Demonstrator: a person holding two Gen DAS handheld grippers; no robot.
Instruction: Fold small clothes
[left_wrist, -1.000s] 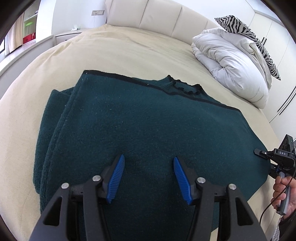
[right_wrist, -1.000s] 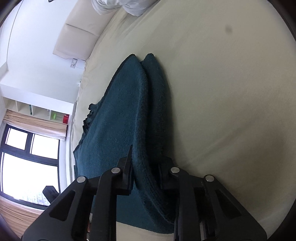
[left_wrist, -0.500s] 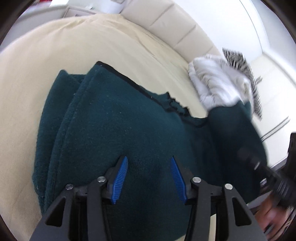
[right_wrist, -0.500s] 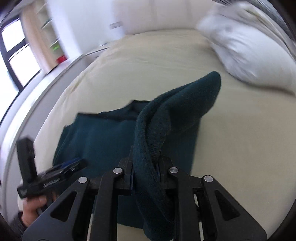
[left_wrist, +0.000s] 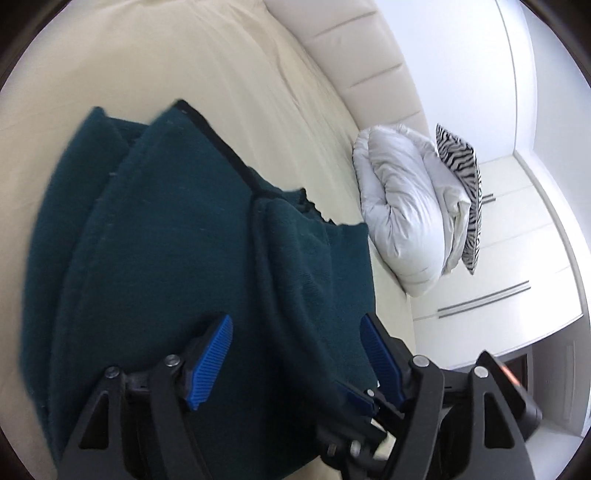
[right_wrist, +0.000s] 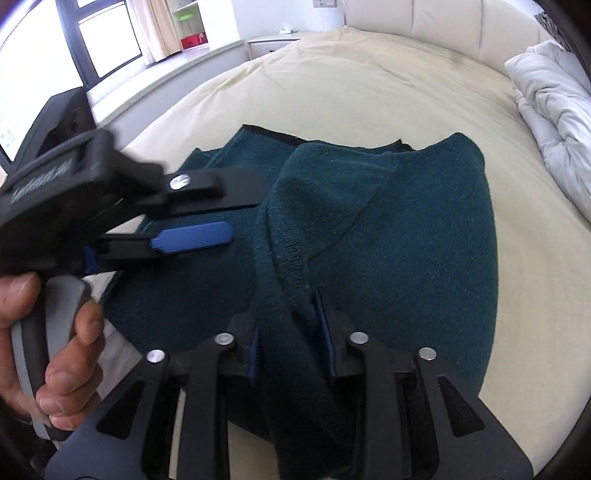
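Folded over since the earlier frame: sweater (right_wrist: 406, 236) side, carried across by right hand-held gripper (right_wrist: 291, 343), clamped on the hem. Sweater laid on bed (right_wrist: 332, 96), long axis running ahead. Left hand-held gripper (left_wrist: 295, 363) held spread above the fabric, nearer the unfolded side.

The right gripper (right_wrist: 291, 332), clamped on the sweater (right_wrist: 406, 236) edge one second earlier beside the bed (right_wrist: 332, 81), is now lying over the garment's middle, its carried flap folded across in front of it. The left gripper (left_wrist: 295, 354), earlier spread above flat fabric, is now straddling the new fold ridge with jaws wider apart.
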